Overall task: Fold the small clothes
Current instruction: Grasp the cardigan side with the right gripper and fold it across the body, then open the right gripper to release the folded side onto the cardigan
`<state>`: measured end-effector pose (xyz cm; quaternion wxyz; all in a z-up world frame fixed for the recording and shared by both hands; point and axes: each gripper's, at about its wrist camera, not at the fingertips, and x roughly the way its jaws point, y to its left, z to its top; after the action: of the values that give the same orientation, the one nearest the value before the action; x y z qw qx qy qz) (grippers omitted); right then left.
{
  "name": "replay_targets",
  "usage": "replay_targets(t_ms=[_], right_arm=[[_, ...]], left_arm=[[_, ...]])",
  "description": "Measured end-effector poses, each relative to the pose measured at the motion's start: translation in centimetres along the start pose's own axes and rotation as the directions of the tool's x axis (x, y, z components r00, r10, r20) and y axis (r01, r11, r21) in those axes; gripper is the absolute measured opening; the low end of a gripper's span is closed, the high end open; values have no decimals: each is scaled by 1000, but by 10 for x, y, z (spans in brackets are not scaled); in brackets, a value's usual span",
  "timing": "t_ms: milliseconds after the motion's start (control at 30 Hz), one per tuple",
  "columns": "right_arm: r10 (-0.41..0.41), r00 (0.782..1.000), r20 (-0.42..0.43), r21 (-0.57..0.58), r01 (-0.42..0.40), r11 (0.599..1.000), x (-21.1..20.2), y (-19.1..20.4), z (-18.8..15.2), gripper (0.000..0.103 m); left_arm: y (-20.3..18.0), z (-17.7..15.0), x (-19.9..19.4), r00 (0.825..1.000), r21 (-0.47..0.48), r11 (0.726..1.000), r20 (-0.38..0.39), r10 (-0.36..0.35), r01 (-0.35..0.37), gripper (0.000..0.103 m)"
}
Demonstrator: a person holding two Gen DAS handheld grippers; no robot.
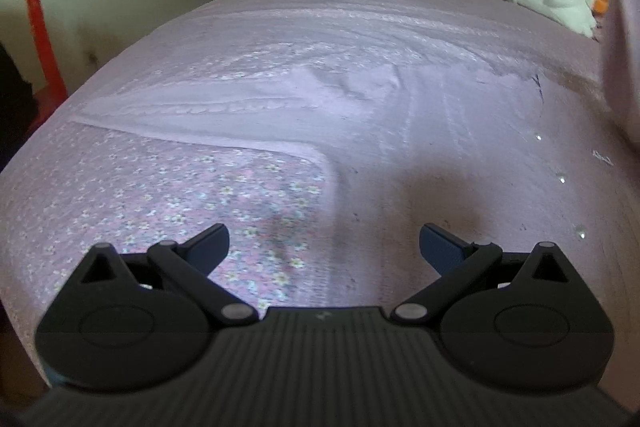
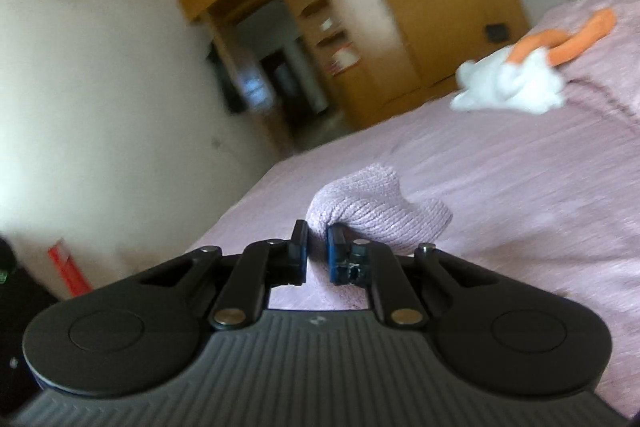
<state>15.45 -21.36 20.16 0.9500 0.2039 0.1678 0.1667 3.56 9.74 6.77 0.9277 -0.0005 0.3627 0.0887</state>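
A pale lilac knitted garment (image 1: 360, 107) lies spread on the flowered bedsheet (image 1: 180, 195), with small shiny beads along its right part. My left gripper (image 1: 324, 247) hovers open just above its near edge, nothing between the fingers. At the right edge of the left wrist view a lifted part of the knit (image 1: 622, 47) hangs up, held by a dark tip at the top. In the right wrist view my right gripper (image 2: 318, 247) is shut on a bunched fold of the same lilac knit (image 2: 376, 207), raised above the bed.
A white and orange plush toy (image 1: 548, 1) (image 2: 516, 83) lies on the far right of the bed. Wooden wardrobes (image 2: 400, 27) stand beyond the bed's far end. A red post (image 1: 40, 35) stands by the left wall, and the bed's left edge drops off there.
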Motion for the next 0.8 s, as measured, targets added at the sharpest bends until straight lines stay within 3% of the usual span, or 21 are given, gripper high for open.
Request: replay_targets(t_ms=[233, 367, 433, 533, 600, 800], right_arm=[[85, 978, -189, -59, -98, 993, 63, 78, -63, 10], [87, 945, -315, -93, -122, 988, 93, 102, -106, 11], [48, 936, -349, -109, -92, 990, 105, 111, -125, 12], [15, 931, -365, -138, -70, 988, 108, 107, -139, 28], [20, 932, -362, -125, -70, 990, 109, 67, -129, 51], [5, 922, -387, -121, -56, 991, 99, 57, -125, 61]], left_arm=[[24, -1, -6, 999, -24, 999, 27, 32, -32, 103], [31, 3, -2, 1000, -47, 999, 16, 20, -20, 103], [30, 7, 0, 1000, -47, 999, 21, 7, -6, 103], [26, 9, 1, 1000, -29, 1000, 29, -1, 2, 103], [22, 10, 3, 1000, -23, 1000, 29, -8, 8, 103], [17, 6, 11, 999, -50, 998, 11, -32, 33, 103]])
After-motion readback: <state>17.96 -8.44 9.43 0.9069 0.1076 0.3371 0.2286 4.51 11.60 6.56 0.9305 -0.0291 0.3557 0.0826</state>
